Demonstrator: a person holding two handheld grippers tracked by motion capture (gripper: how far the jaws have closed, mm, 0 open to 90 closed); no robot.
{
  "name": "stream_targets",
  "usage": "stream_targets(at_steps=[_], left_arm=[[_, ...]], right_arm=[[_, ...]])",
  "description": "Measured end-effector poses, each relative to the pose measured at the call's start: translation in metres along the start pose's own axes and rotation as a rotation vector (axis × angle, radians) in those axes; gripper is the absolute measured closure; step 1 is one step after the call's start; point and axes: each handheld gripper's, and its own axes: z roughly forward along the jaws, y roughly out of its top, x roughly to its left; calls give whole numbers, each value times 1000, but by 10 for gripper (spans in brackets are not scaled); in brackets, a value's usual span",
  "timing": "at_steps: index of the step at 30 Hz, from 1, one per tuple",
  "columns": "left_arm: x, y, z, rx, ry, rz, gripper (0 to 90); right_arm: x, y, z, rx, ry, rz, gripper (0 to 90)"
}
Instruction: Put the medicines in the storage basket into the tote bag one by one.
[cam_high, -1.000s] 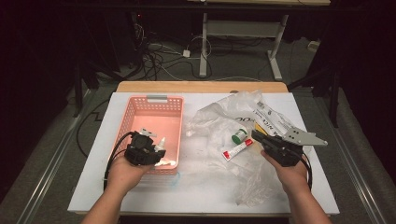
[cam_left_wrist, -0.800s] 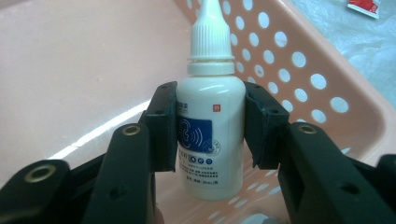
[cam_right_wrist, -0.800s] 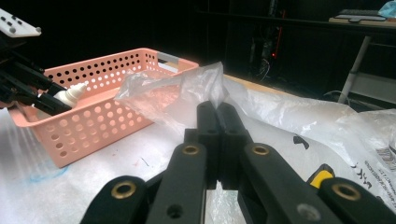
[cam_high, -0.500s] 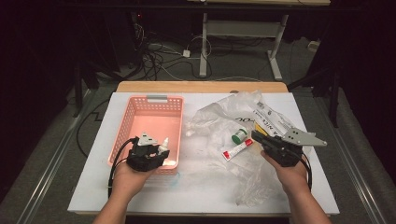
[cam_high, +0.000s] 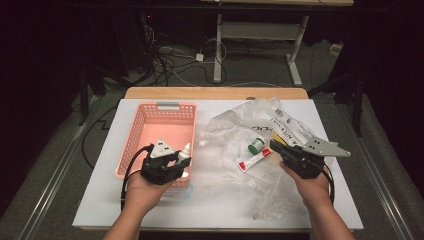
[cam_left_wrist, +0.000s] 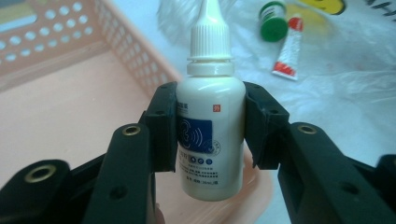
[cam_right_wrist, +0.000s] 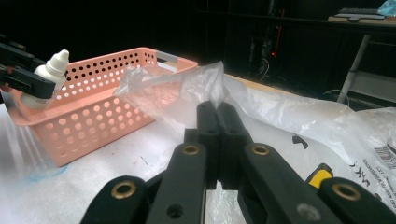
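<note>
A white dropper bottle (cam_left_wrist: 210, 116) with a blue label stands upright between the jaws of my left gripper (cam_left_wrist: 210, 128), which is shut on its body. In the high view the left gripper (cam_high: 181, 159) holds the bottle (cam_high: 184, 151) over the near right corner of the pink basket (cam_high: 131, 135). My right gripper (cam_high: 274, 145) is at the right, jaws together. In its own view the right gripper (cam_right_wrist: 218, 116) is shut on a fold of the clear plastic bag (cam_right_wrist: 187, 88), pulling it up.
A green-capped bottle (cam_high: 256, 145) and a red-and-white tube (cam_high: 253, 160) lie on the crumpled bag (cam_high: 235, 125), between the basket and the right gripper. The white table's (cam_high: 220, 200) front strip is bare. Cables and desk legs stand beyond the far edge.
The left gripper has shifted right and lifted a little with the bottle, from inside the basket toward its near right corner. The right gripper and bag have not moved.
</note>
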Motion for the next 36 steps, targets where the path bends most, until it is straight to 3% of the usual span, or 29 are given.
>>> stream_targets(at_steps=[6,13,24,36], left_arm=[[-20,15,10,-3,-37,48,581],[-46,24,35,5,-76,105,580],[-75,32,85,20,-142,122,580],[-96,42,148,21,-169,149,580]], right_arm=[[1,2,-1,-7,1,4,900],[0,2,-2,-11,3,6,900],[0,3,-3,-15,5,2,900],[-1,2,-3,-12,5,9,900]])
